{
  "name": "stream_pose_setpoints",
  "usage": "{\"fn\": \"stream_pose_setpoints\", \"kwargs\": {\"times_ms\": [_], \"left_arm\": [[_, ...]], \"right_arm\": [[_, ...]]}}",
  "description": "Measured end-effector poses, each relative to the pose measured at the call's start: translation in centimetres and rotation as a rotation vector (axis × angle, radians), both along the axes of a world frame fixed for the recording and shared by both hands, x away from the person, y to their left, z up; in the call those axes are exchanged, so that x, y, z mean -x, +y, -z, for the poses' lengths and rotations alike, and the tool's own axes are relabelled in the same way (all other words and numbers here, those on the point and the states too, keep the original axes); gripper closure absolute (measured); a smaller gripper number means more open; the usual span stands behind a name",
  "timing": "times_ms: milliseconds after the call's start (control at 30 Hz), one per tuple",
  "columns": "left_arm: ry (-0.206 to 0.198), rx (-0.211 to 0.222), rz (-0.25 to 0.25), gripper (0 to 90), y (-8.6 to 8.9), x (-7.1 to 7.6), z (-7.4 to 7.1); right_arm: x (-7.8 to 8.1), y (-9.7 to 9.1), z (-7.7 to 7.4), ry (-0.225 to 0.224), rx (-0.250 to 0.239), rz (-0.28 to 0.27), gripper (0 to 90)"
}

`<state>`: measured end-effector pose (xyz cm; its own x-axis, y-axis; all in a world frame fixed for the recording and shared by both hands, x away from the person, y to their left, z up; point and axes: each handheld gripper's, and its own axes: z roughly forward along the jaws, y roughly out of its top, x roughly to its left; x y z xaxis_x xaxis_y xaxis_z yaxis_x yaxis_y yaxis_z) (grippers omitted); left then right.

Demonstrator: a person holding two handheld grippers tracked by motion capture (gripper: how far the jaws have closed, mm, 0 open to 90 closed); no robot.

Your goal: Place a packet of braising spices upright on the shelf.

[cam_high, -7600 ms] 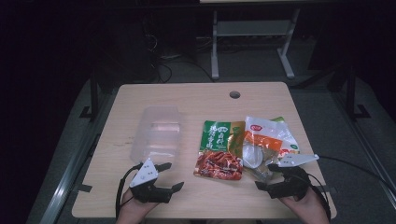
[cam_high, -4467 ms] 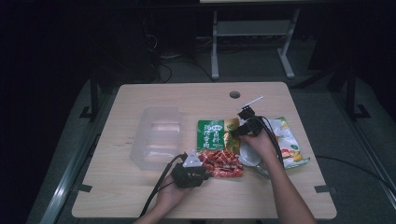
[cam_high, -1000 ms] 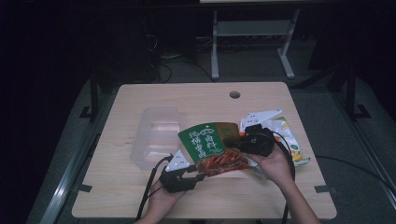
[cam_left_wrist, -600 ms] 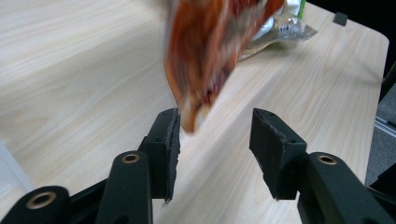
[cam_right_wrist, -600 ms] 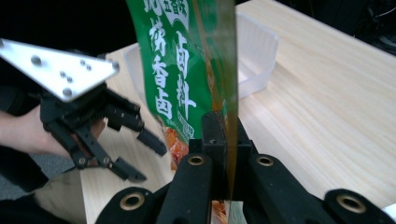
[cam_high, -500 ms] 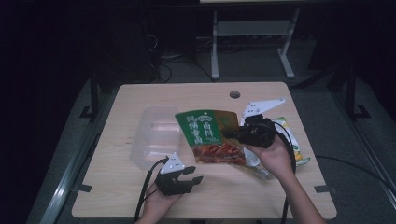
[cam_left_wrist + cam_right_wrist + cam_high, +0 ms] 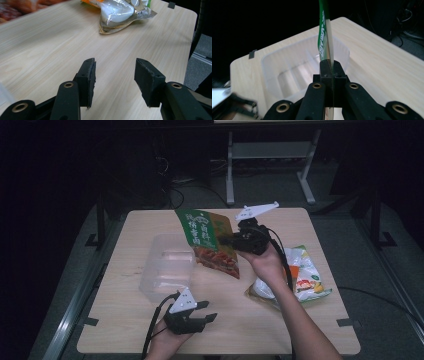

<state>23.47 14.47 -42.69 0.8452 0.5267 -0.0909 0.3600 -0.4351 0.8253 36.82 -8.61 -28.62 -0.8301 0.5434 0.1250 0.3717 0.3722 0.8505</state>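
The right gripper [image 7: 231, 240] holds a green and red snack packet [image 7: 210, 242] by its edge, the jaws pinched flat on it, lifted above the desk [image 7: 125, 320] beside the clear plastic container [image 7: 167, 270]. In the right gripper view the packet stands edge-on over that container. The left gripper [image 7: 207, 312] rests low at the desk's near edge; its jaws have just been opening and stand apart with nothing between them. Other snack bags [image 7: 300, 280] lie at the right.

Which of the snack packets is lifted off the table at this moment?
The green and red packet, clamped in the right gripper above the clear container; the white one lies flat.
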Motion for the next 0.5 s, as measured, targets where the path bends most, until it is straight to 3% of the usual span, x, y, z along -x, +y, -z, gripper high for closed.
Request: {"fn": "stream_pose_setpoints", "kwargs": {"times_ms": [300, 433, 500], "left_arm": [[-0.001, 0.026, -0.007, 48.8, 0.8, 0.0, 0.2], [-0.004, 0.008, 0.003, 48.2, 1.0, -0.1, 0.4], [-0.005, 0.019, -0.002, 48.0, 1.1, -0.1, 0.3]], "right_arm": [[-2.7, 4.7, -0.5, -0.023, -0.013, -0.016, 90.0], [-3.8, 7.2, -0.3, -0.035, 0.004, -0.017, 90.0], [-4.5, 8.3, 0.0, -0.043, 0.013, -0.019, 90.0]]}}
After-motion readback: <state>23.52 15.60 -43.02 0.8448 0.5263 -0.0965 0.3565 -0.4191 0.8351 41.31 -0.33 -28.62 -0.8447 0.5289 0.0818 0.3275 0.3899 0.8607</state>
